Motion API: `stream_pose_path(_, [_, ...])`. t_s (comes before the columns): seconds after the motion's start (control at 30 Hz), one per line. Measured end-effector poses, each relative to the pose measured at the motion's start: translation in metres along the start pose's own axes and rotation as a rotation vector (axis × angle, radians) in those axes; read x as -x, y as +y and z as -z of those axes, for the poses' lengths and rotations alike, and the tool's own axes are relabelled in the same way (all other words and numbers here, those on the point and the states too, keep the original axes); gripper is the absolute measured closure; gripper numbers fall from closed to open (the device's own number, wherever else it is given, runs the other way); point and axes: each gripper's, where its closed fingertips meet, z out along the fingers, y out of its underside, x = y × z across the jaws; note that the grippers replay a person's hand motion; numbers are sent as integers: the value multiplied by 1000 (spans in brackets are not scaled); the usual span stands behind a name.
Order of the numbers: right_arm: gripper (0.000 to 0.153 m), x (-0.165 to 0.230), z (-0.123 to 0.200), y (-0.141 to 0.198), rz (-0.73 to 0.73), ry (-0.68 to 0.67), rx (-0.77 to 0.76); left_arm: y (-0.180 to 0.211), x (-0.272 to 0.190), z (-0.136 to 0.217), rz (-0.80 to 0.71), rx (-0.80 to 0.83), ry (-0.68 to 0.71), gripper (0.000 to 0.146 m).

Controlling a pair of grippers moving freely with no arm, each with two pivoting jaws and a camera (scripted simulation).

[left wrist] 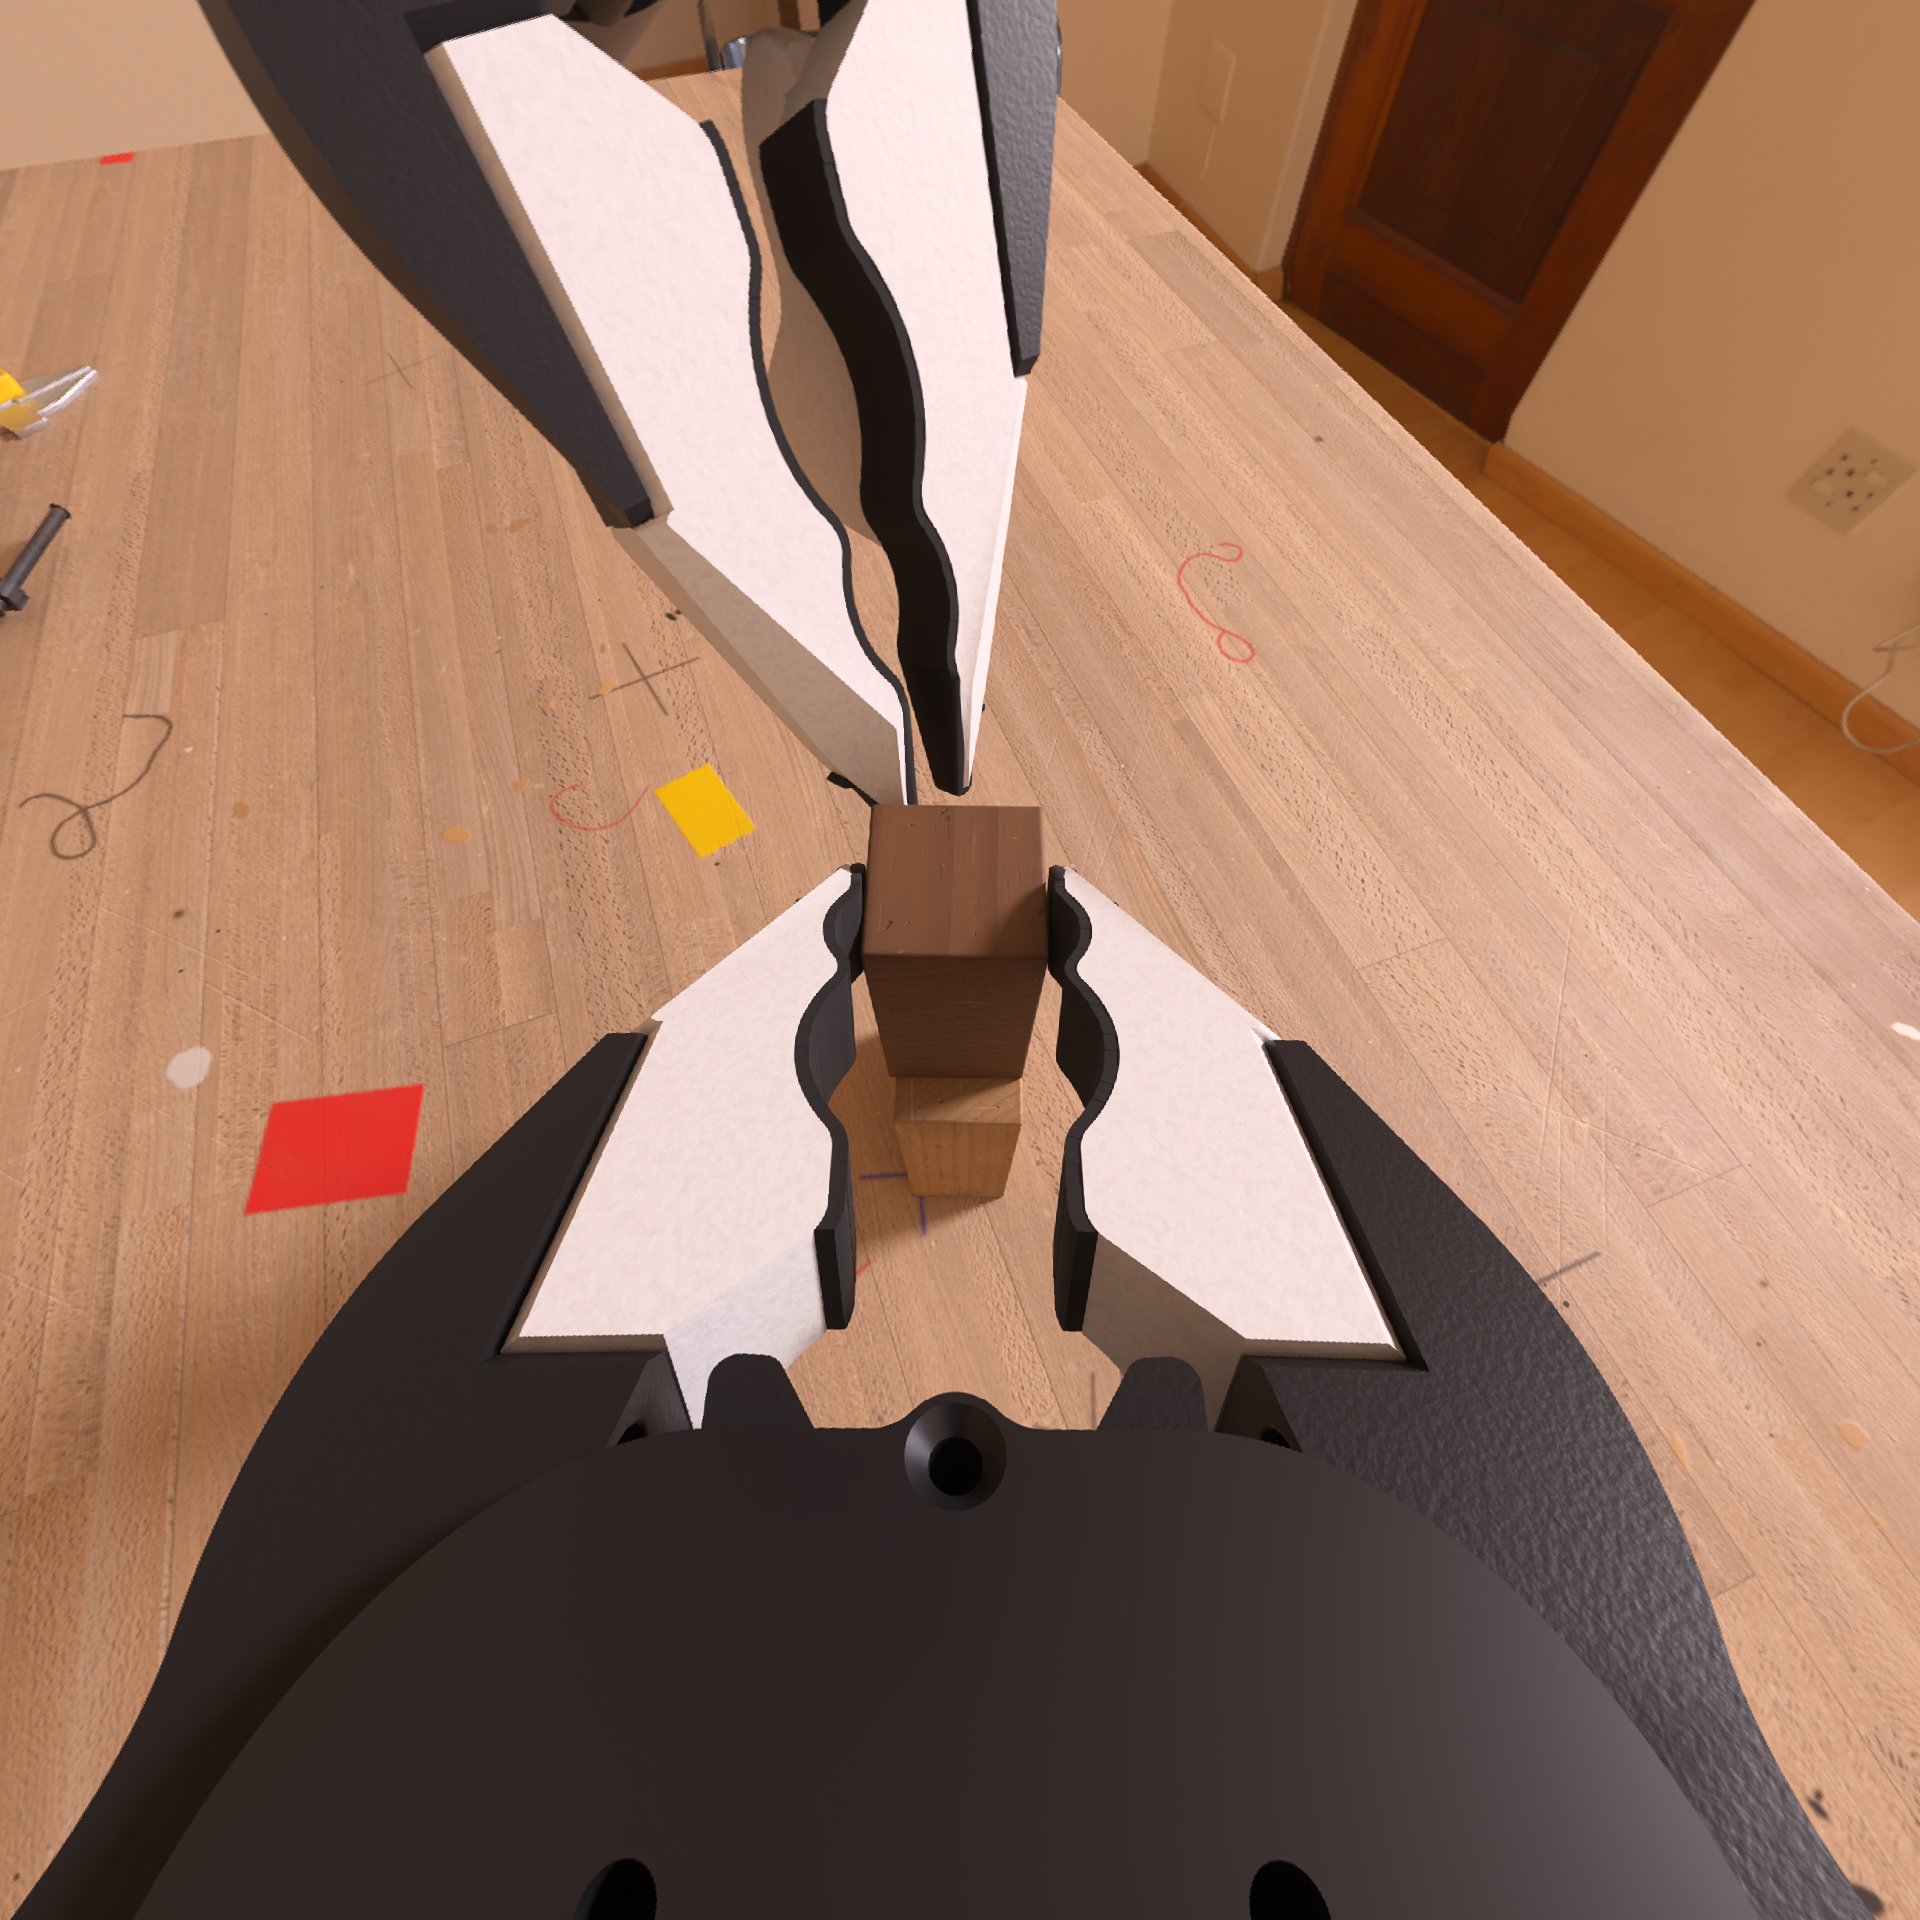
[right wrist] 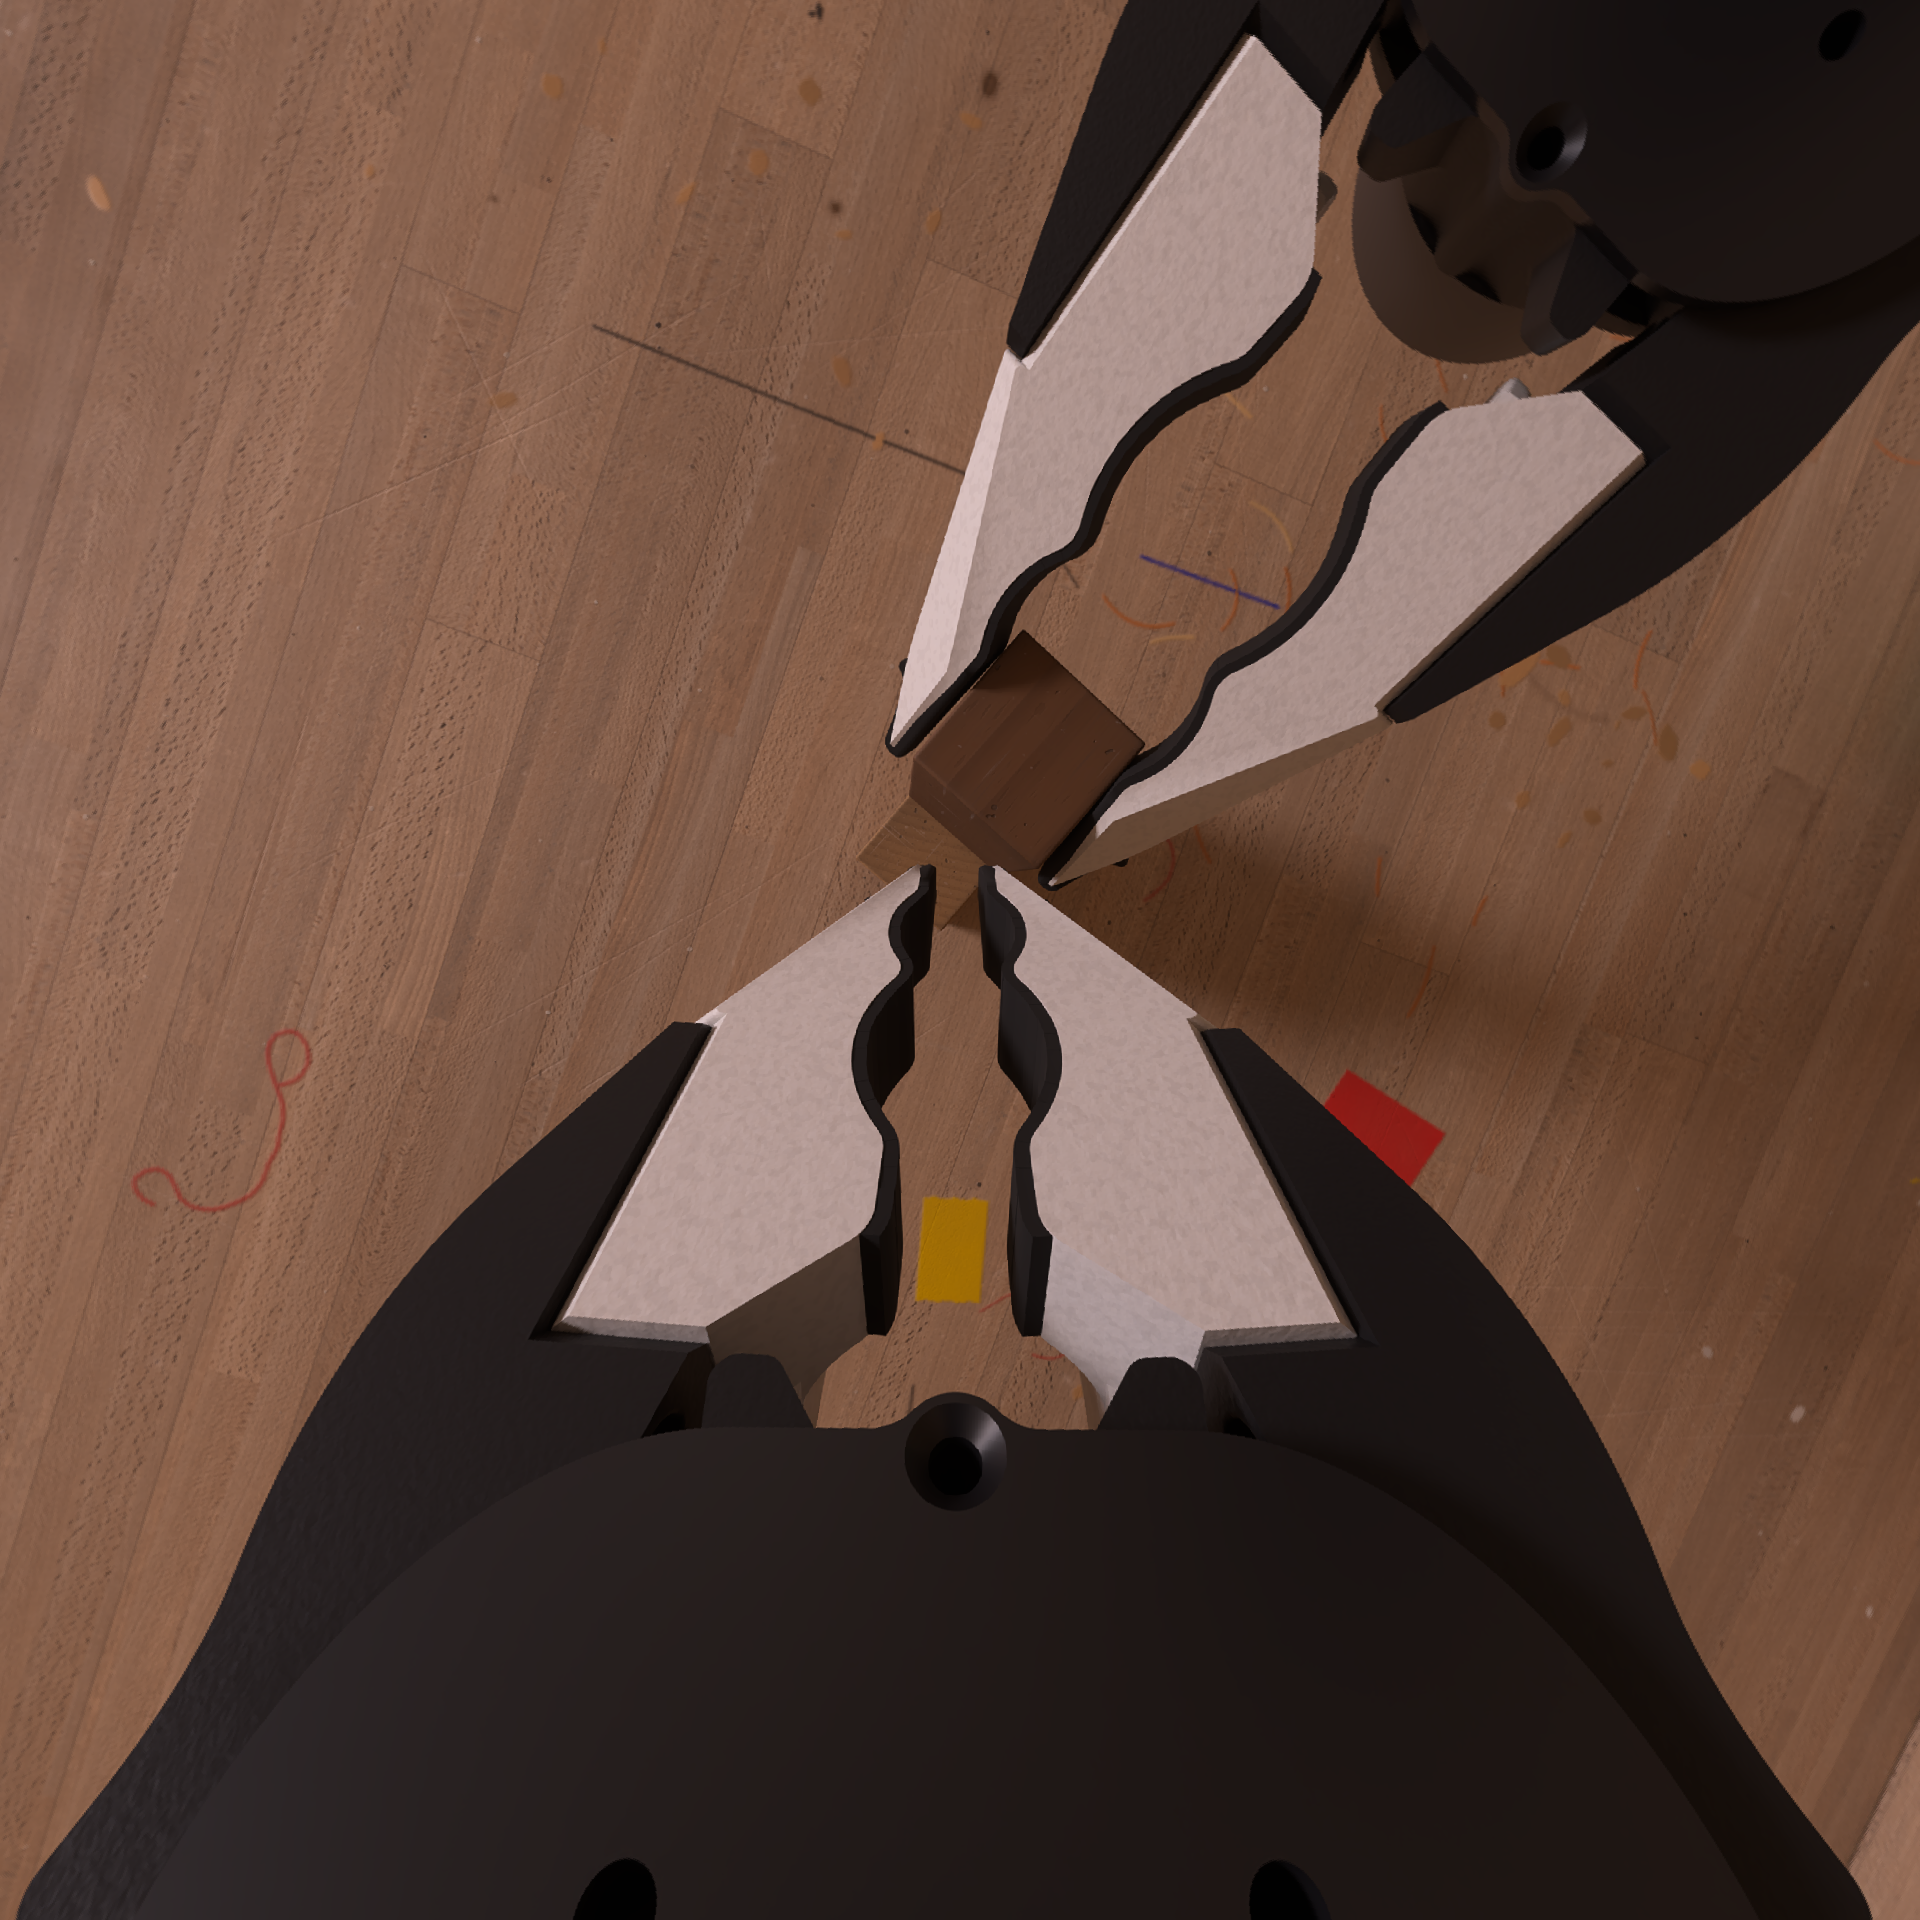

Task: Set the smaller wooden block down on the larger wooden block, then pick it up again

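My left gripper (left wrist: 954,883) is shut on a dark brown wooden block (left wrist: 951,997) and holds it upright by two opposite sides. A lighter wooden block (left wrist: 956,1153) stands on the table directly under it; I cannot tell whether the two touch. In the right wrist view the left gripper (right wrist: 977,810) comes in from the upper right with the dark block (right wrist: 1023,753), and a corner of the light block (right wrist: 899,847) shows beneath. My right gripper (right wrist: 956,883) is empty, its fingers almost together. Its tips hang just behind the dark block's top edge in the left wrist view (left wrist: 940,790).
The wooden tabletop (left wrist: 1351,935) bears a yellow patch (left wrist: 707,808) and a red patch (left wrist: 338,1148). Small tools (left wrist: 31,400) lie at the far left. The table's edge runs along the right, with floor and a brown door (left wrist: 1507,187) beyond.
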Motion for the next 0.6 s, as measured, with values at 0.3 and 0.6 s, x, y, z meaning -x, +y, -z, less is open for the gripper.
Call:
stream_pose_path(0.3, [144, -1, -3, -1, 60, -74, -26, -2, -2, 1, 16, -35, 44, 111])
stream_pose_path(0.6, [145, -6, 4, 3, -37, -85, -183, 0, 1, -1, -7, -13, 13, 112])
